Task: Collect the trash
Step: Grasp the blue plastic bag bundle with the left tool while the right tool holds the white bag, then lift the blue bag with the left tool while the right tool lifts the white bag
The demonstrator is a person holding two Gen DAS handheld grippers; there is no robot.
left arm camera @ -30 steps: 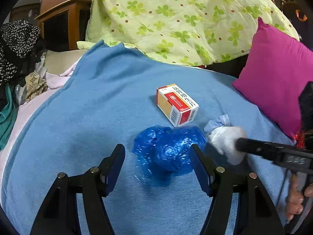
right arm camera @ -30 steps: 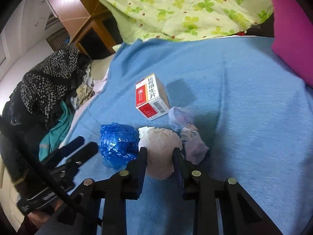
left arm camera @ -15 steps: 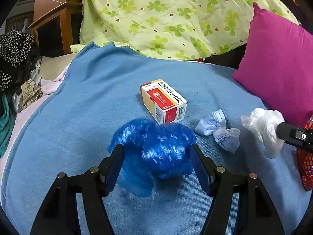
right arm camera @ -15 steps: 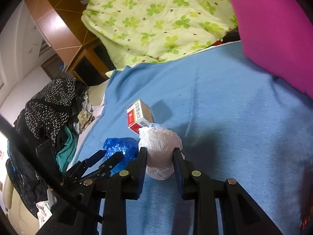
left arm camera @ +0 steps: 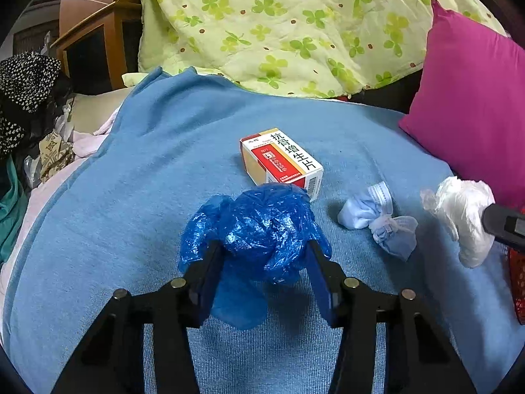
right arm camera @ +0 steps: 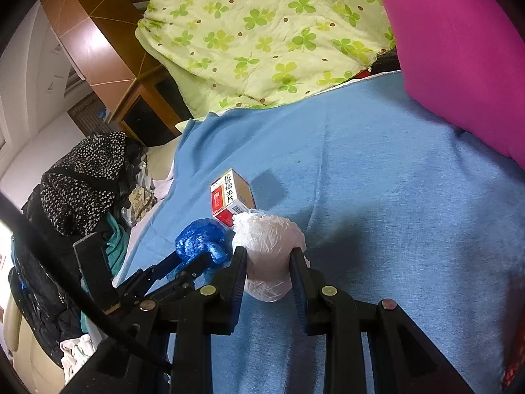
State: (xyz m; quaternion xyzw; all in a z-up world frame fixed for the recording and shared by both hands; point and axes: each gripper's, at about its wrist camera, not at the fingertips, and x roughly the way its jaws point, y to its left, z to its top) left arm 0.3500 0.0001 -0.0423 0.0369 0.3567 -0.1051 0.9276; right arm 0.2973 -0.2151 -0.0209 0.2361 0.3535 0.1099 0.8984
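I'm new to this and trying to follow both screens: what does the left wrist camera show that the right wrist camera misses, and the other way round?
Only the left wrist view shows the crumpled face mask lying on the blue blanket. Only the right wrist view shows the white wall. Both show the blue plastic wad between the closing left gripper, the white plastic wad clamped in the right gripper, and the medicine box.

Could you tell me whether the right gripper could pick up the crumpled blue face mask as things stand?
Probably not yet: the right gripper is shut on the white plastic wad, so it must drop that first. The face mask lies uncovered on the blue blanket.
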